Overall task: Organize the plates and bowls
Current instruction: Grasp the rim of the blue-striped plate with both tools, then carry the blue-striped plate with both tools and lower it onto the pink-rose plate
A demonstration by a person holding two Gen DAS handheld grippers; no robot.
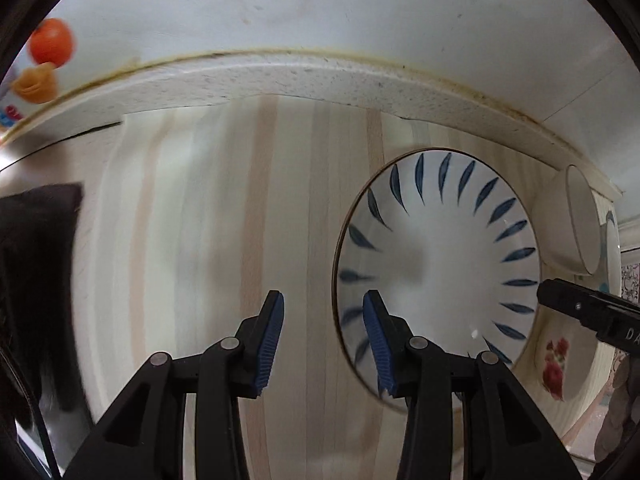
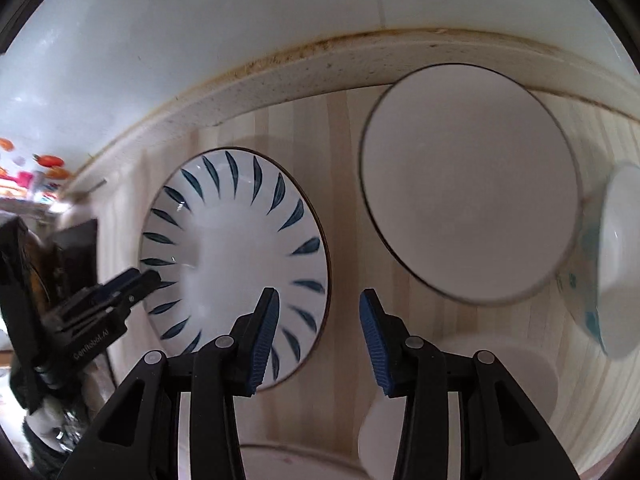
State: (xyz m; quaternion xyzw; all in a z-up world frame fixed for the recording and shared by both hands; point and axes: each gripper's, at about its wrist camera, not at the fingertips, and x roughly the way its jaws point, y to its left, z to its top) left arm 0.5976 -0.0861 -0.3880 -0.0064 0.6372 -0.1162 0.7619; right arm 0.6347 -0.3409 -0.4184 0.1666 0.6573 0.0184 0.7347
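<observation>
Both grippers hover with fingers apart, holding nothing. Under the left gripper (image 1: pixel 323 340) spreads the wooden board (image 1: pixel 200 240); the blue-leaf plate (image 1: pixel 436 256) lies just right of its tips. Ahead of the right gripper (image 2: pixel 318 338), the white bowl (image 2: pixel 472 184) sits to the right, with that plate on the left.

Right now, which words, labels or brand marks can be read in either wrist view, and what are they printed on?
"DA", cut off by the frame edge: white letters on the right gripper body, left wrist view.
"Cennobot.AI", small and soft, uncertain spelling: white print on the left gripper body, right wrist view.
Colourful items far left by the wall: too blurred to read.
Leaf-pattern plate: no text.
</observation>
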